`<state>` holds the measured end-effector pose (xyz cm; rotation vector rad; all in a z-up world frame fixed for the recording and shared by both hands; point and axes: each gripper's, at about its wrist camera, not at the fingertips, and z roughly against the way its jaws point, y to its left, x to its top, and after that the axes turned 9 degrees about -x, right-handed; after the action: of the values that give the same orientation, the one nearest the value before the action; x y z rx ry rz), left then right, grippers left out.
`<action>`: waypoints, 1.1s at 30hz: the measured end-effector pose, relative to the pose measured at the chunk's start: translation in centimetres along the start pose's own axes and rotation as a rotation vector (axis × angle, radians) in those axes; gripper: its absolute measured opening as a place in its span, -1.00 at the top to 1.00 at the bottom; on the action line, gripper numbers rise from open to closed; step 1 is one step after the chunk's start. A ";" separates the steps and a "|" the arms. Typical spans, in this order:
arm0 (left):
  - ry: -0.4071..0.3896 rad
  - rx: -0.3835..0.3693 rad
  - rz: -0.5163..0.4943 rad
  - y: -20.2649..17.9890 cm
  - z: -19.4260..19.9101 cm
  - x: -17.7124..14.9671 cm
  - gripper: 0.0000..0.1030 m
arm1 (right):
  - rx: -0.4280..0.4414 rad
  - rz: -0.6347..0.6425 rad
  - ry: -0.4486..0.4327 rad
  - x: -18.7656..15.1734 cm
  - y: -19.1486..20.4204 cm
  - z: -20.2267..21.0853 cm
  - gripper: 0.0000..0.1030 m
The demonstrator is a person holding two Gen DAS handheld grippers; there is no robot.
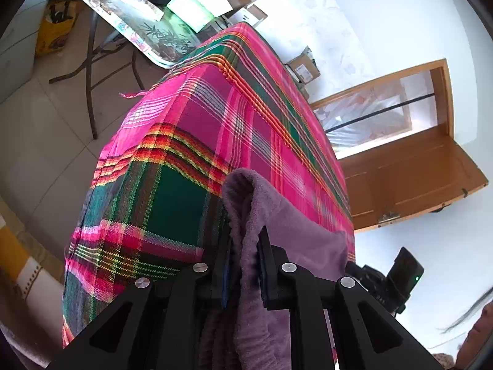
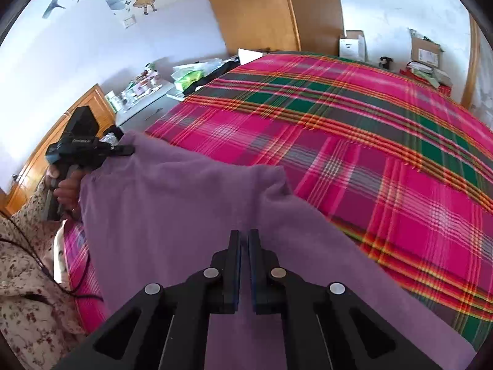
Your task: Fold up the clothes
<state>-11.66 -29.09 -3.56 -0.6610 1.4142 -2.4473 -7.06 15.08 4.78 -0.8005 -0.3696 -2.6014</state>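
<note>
A purple fleece cloth (image 2: 172, 203) hangs stretched between both grippers above a bed with a pink and green plaid cover (image 2: 354, 141). My right gripper (image 2: 245, 235) is shut on the cloth's near edge. At the left of the right wrist view, a hand (image 2: 66, 191) holds the left gripper (image 2: 124, 150), which pinches the cloth's far corner. In the left wrist view my left gripper (image 1: 246, 231) is shut on a bunched fold of the purple cloth (image 1: 277, 215), held over the corner of the plaid bed (image 1: 215, 123). The other gripper's body (image 1: 385, 277) shows at the right.
A glass-topped folding table (image 1: 144, 30) with papers and dark clothes stands beyond the bed's corner, a yellow bag (image 1: 55, 30) beside it. A wooden door (image 1: 409, 178), a wardrobe (image 2: 262, 9), a white cabinet (image 2: 144, 111) and cardboard boxes (image 2: 425, 52) ring the bed.
</note>
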 end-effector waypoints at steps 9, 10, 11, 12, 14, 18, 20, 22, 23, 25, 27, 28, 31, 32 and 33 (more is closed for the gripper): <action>-0.015 0.030 0.027 -0.2 0.1 -0.1 0.68 | 0.036 -0.200 -0.003 3.0 -5.2 -1.6 0.35; -0.016 0.035 0.028 -0.2 0.1 -0.1 0.68 | 0.066 -0.215 0.007 3.3 -5.6 -2.1 0.33; -0.017 0.037 0.029 -0.2 0.1 -0.1 0.68 | 0.103 -0.230 0.021 3.5 -5.9 -2.7 0.33; -0.018 0.039 0.029 -0.3 0.1 -0.1 0.68 | 0.129 -0.241 0.030 3.7 -6.0 -3.1 0.32; -0.020 0.044 0.030 -0.3 0.0 -0.1 0.68 | 0.220 -0.247 0.056 4.2 -5.8 -4.2 0.30; -0.024 0.054 0.031 -0.4 0.0 -0.1 0.68 | 0.275 -0.247 0.069 4.8 -5.4 -5.2 0.75; -0.026 0.059 0.032 -0.5 0.0 -0.1 0.68 | 0.286 -0.249 0.055 5.1 -5.5 -5.1 0.92; -0.028 0.062 0.033 -0.5 -0.1 -0.1 0.68 | 0.271 -0.263 0.028 5.5 -6.0 -4.7 0.93; -0.029 0.060 0.035 -0.5 -0.1 -0.1 0.68 | 0.256 -0.269 0.012 5.7 -6.2 -4.5 0.94; -0.031 0.056 0.039 -0.4 0.0 -0.1 0.68 | 0.219 -0.280 -0.010 6.3 -6.4 -4.4 0.94; -0.033 0.052 0.042 -0.3 0.0 -0.1 0.68 | 0.162 -0.267 0.012 6.6 -6.1 -5.2 0.94; -0.035 0.050 0.044 -0.3 0.0 -0.1 0.68 | 0.129 -0.258 0.031 6.7 -5.9 -5.8 0.94; -0.037 0.043 0.051 -0.2 0.0 -0.1 0.68 | 0.082 -0.252 0.080 6.3 -5.4 -7.8 0.93; -0.037 0.041 0.052 -0.2 0.0 -0.1 0.68 | 0.084 -0.255 0.071 6.2 -5.5 -7.7 0.93; -0.037 0.039 0.055 -0.1 0.0 -0.1 0.68 | 0.085 -0.253 0.070 6.2 -5.5 -7.6 0.90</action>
<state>-11.57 -29.00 -3.45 -0.6467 1.3494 -2.4019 -17.85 15.41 1.57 -0.6696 -0.5908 -2.8149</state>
